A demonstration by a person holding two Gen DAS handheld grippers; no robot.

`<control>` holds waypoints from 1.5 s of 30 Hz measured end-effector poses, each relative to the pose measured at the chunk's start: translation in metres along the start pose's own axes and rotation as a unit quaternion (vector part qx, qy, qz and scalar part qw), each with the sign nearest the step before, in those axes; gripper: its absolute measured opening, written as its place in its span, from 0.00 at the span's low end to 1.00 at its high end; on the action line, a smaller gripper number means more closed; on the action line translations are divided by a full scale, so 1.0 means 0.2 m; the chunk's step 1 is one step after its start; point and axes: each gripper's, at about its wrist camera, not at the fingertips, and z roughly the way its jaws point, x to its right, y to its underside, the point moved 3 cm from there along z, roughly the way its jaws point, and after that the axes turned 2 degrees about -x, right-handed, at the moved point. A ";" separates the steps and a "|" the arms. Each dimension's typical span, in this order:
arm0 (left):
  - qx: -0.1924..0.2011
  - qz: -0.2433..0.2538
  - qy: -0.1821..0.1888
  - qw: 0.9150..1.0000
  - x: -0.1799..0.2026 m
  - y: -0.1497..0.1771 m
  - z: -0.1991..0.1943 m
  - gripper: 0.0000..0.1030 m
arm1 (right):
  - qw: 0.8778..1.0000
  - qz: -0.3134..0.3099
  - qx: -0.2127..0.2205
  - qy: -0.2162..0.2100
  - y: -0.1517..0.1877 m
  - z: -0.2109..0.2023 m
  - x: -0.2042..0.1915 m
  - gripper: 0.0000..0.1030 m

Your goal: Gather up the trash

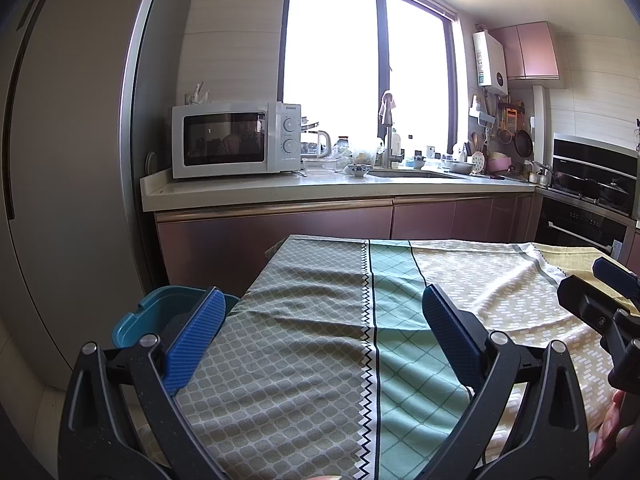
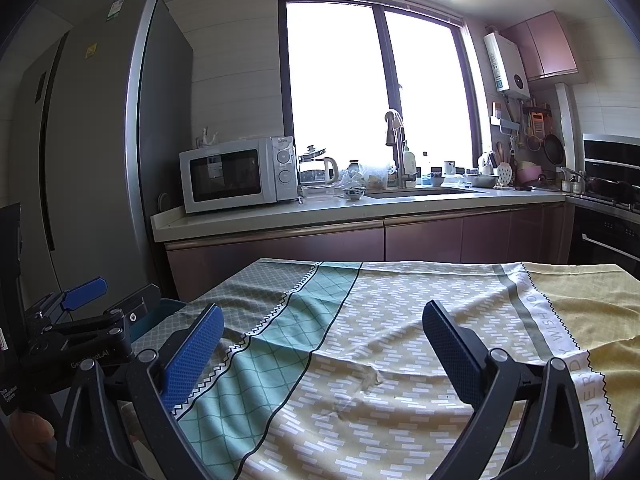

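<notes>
My left gripper (image 1: pixel 322 300) is open and empty, held over the patterned tablecloth (image 1: pixel 320 320) near the table's left edge. My right gripper (image 2: pixel 322 318) is open and empty too, over the tablecloth (image 2: pixel 400 340) further right. A teal bin (image 1: pixel 160 312) sits below the table's left edge, just past my left finger; a sliver of it shows in the right wrist view (image 2: pixel 156 320). The right gripper's body shows at the right edge of the left wrist view (image 1: pixel 600 300), and the left gripper's body at the left of the right wrist view (image 2: pixel 80 328). No trash shows on the cloth.
A grey fridge (image 2: pixel 92 160) stands at the left. A counter (image 2: pixel 360 208) behind the table holds a white microwave (image 2: pixel 236 174), a kettle, bowls and a sink with a tap (image 2: pixel 396 148). An oven and stove (image 2: pixel 608 216) stand at the right.
</notes>
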 end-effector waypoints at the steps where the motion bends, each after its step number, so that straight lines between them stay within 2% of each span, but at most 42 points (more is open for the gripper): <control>1: 0.000 0.000 0.000 1.000 0.00 0.00 0.00 0.94 | 1.000 0.000 0.000 0.000 0.00 0.00 0.00 0.93; 45: -0.004 0.003 0.004 1.000 0.04 0.04 0.02 0.94 | 1.000 0.004 -0.003 0.005 0.02 0.00 -0.02 0.93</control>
